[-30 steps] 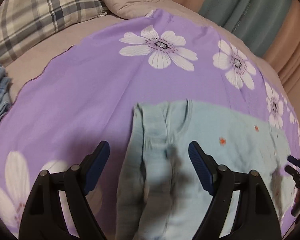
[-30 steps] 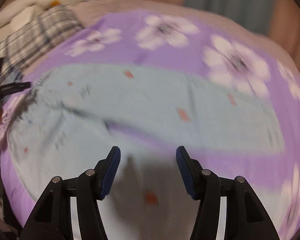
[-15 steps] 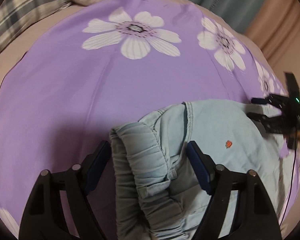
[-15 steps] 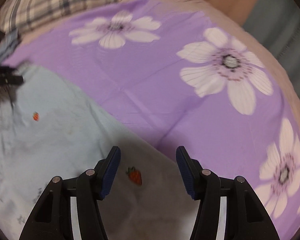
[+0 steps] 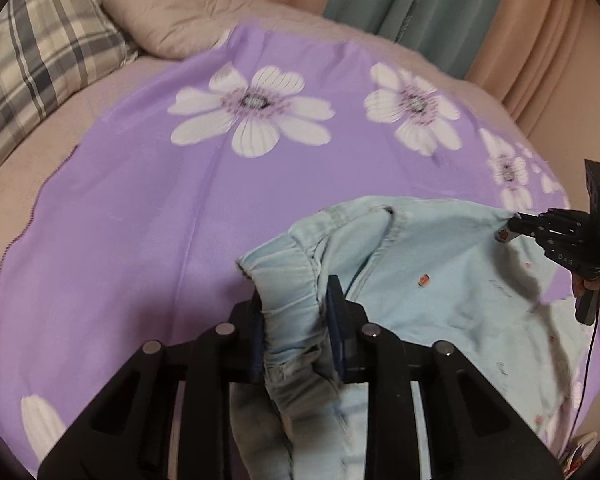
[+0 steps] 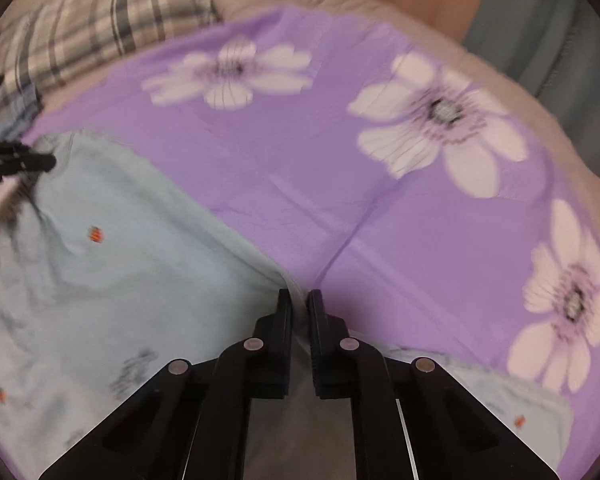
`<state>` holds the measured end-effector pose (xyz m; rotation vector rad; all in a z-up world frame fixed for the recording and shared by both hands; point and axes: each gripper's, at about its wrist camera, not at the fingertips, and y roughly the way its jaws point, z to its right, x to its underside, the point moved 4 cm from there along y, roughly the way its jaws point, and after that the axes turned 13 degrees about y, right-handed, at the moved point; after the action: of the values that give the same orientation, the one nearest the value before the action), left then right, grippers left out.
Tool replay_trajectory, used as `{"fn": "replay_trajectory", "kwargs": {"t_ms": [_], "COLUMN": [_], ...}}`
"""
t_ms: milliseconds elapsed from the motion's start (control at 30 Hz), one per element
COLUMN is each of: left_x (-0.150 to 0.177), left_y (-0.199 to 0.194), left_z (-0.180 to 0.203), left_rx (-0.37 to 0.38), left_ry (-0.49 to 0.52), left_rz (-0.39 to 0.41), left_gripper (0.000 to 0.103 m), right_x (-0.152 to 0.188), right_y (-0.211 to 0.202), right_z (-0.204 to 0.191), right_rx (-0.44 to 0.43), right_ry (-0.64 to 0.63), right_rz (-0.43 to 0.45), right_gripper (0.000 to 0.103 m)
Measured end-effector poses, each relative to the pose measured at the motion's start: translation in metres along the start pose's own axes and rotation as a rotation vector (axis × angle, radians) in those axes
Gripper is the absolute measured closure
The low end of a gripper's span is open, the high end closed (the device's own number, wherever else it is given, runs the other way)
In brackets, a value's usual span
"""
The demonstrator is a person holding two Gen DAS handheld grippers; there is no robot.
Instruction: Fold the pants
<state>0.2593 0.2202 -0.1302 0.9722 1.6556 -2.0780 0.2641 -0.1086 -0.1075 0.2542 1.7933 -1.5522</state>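
Light blue pants (image 5: 440,280) with small red strawberry prints lie on a purple flowered sheet (image 5: 140,220). My left gripper (image 5: 296,304) is shut on the bunched elastic waistband (image 5: 288,280) and holds it raised. My right gripper (image 6: 299,300) is shut on a thin edge of the pants (image 6: 120,264). It also shows at the right of the left wrist view (image 5: 514,224), pinching the far edge of the cloth. The left gripper's tip (image 6: 46,163) shows at the left of the right wrist view, on the pants.
A plaid pillow (image 5: 32,60) and a beige pillow (image 5: 172,12) lie at the bed's head. Teal and peach curtains (image 5: 420,8) hang behind. Some blue-grey cloth (image 6: 12,120) lies at the sheet's left edge. The purple sheet stretches beyond the pants.
Both grippers were open above the pants and have now shut on the cloth. The left took the waistband, the right took an edge. The pants are bunched and partly lifted.
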Motion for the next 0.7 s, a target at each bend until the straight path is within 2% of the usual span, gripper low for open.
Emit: {"fn": "replay_trajectory", "kwargs": {"t_ms": [67, 200, 300, 433, 567, 667, 700], "left_x": [0.002, 0.016, 0.037, 0.073, 0.111, 0.140, 0.146], "left_y": [-0.019, -0.056, -0.076, -0.086, -0.083, -0.070, -0.066], "left_z": [0.009, 0.031, 0.044, 0.050, 0.047, 0.050, 0.050], "left_rx": [0.005, -0.003, -0.008, -0.004, -0.006, -0.070, -0.078], "left_ry": [0.021, 0.071, 0.085, 0.070, 0.010, 0.017, 0.014], "left_rz": [0.024, 0.068, 0.084, 0.042, -0.006, -0.073, -0.090], "left_gripper": [0.078, 0.078, 0.078, 0.077, 0.073, 0.069, 0.071], "right_x": [0.009, 0.032, 0.057, 0.087, 0.131, 0.163, 0.172], "right_y": [-0.039, -0.093, -0.116, -0.128, -0.134, -0.125, -0.118], "right_z": [-0.001, -0.013, -0.023, -0.040, -0.065, -0.082, -0.086], "right_rx": [0.005, 0.015, 0.032, 0.052, 0.010, 0.011, 0.017], "right_ry": [0.010, 0.021, 0.024, 0.018, 0.058, 0.043, 0.033], "right_rz": [0.055, 0.125, 0.150, 0.155, 0.133, 0.092, 0.071], "right_gripper": [0.094, 0.094, 0.094, 0.094, 0.094, 0.094, 0.094]}}
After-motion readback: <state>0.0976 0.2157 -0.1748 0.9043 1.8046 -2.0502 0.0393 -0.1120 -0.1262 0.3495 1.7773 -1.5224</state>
